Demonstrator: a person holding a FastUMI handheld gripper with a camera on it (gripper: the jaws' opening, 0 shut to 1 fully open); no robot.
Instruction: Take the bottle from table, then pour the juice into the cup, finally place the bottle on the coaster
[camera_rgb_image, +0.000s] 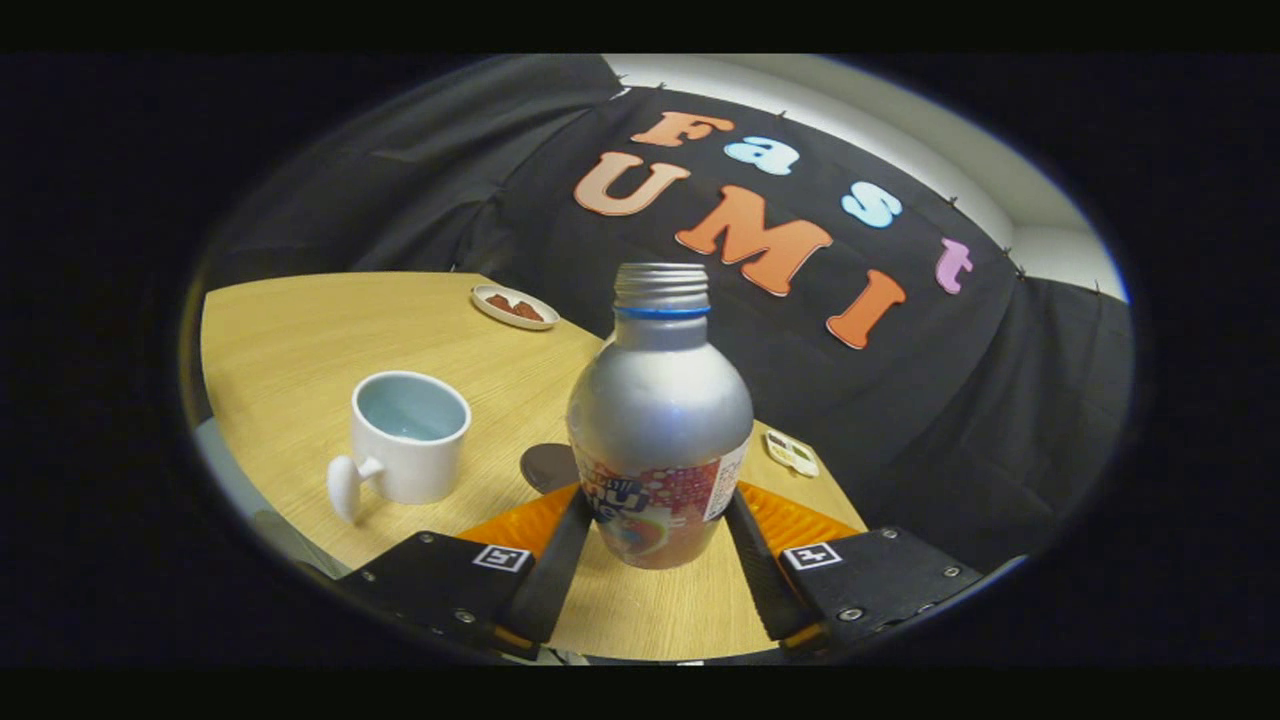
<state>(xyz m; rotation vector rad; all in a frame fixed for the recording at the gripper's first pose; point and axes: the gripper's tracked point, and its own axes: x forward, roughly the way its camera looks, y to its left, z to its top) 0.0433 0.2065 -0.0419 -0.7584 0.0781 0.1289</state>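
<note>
A silver bottle with a colourful label, a blue neck ring and no cap stands between my fingers. My gripper is shut on it, with both fingers pressing on the label low on its body. I cannot tell whether its base rests on the wooden table or hangs just above it. A white cup with a pale blue inside stands beyond my left finger, upright, with its handle towards me. A dark round coaster lies flat between the cup and the bottle, partly hidden by the bottle.
A small white plate with red pieces sits at the far edge of the table. A small flat pale item lies beyond my right finger near the table's edge. Black cloth walls close in behind the table.
</note>
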